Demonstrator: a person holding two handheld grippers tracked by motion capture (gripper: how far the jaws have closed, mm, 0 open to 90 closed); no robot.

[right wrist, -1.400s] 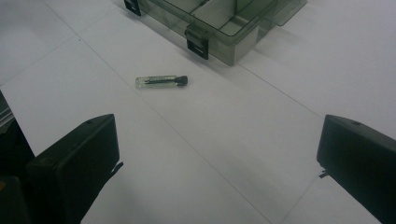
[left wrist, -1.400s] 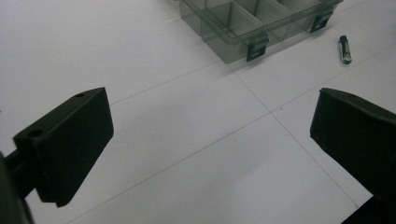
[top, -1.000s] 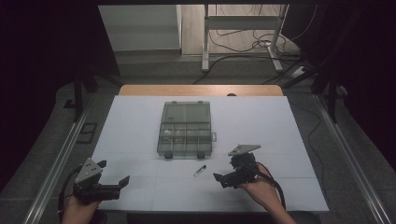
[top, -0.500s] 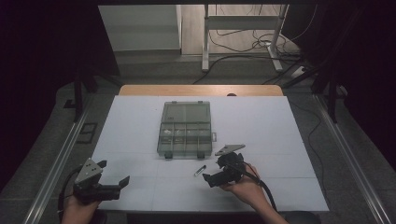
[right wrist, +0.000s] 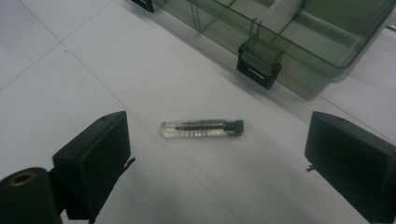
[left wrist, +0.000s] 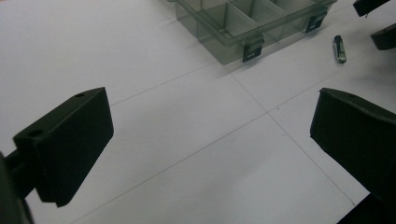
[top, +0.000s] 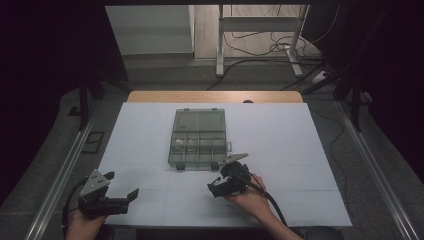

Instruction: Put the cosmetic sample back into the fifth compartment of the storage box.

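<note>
A small clear vial (right wrist: pixel 201 129) with a black cap lies flat on the white table (top: pixel 300 150), just in front of a smoky transparent compartment box (top: pixel 199 139). My right gripper (right wrist: pixel 224 158) is low over the table with the vial between its jaws. The jaws have just been closing, but the pads stand well apart from the glass on both sides. In the high view the right gripper (top: pixel 215 187) sits near the box's front right latch. My left gripper (top: pixel 121 186) rests open at the table's front left, holding nothing. From the left gripper (left wrist: pixel 210 154) view, the vial (left wrist: pixel 340 49) lies beside the box (left wrist: pixel 252 23).
The box (right wrist: pixel 299 42) has its lid open away from me, several compartments, and two black latches on its front wall. Metal rails run along both sides of the table. A desk frame and cables stand on the floor beyond the far edge.
My right gripper has moved left and down towards the vial, which now lies between its jaws. The left gripper has not moved.
</note>
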